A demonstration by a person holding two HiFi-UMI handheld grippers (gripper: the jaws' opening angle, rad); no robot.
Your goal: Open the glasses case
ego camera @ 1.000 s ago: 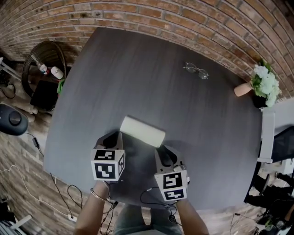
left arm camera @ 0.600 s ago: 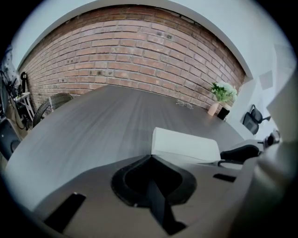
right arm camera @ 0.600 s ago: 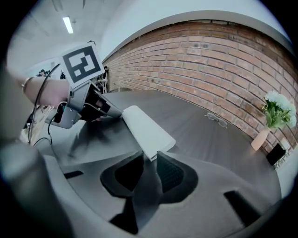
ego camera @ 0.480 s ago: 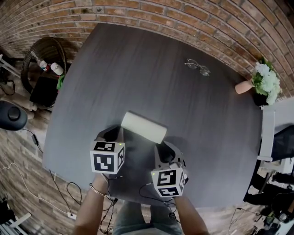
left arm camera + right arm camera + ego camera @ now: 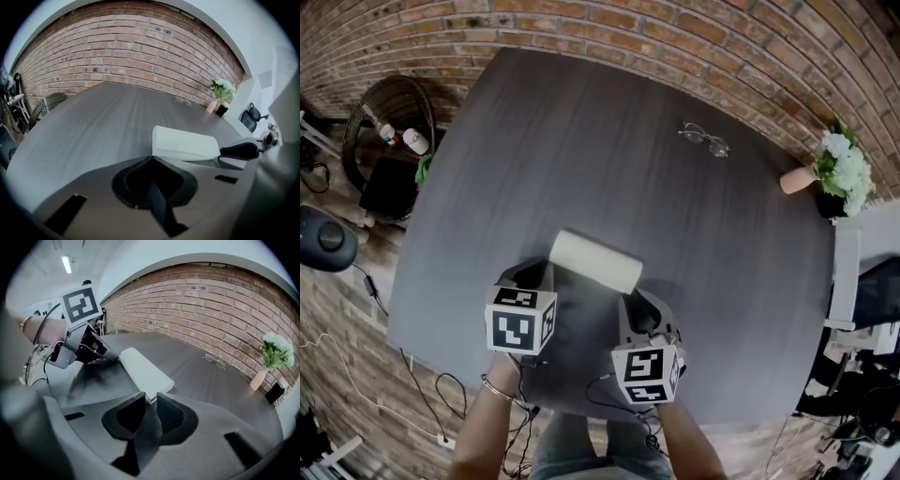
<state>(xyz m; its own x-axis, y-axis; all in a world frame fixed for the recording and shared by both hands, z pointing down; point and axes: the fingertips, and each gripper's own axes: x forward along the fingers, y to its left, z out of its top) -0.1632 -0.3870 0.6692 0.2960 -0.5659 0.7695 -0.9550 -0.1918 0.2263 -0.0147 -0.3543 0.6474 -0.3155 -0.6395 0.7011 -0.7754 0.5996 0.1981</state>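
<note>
— Two grippers, head view?
— Both low over table, near edge. White glasses case lies btw them, looks closed. Left gripper at its left end, right gripper at its right end. Specs well apart, far side.
— Left gripper view?
— Jaws together, nothing btw; tips right at case's corner.
— Right gripper view?
— Jaws narrow, pinching case's end lip.

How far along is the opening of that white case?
Done: both tongs are at the glasses case. In hand: the right tongs pinch one end's edge; the left tongs, closed, sit at the other end. Left: the case looks shut, its lid not yet raised.
</note>
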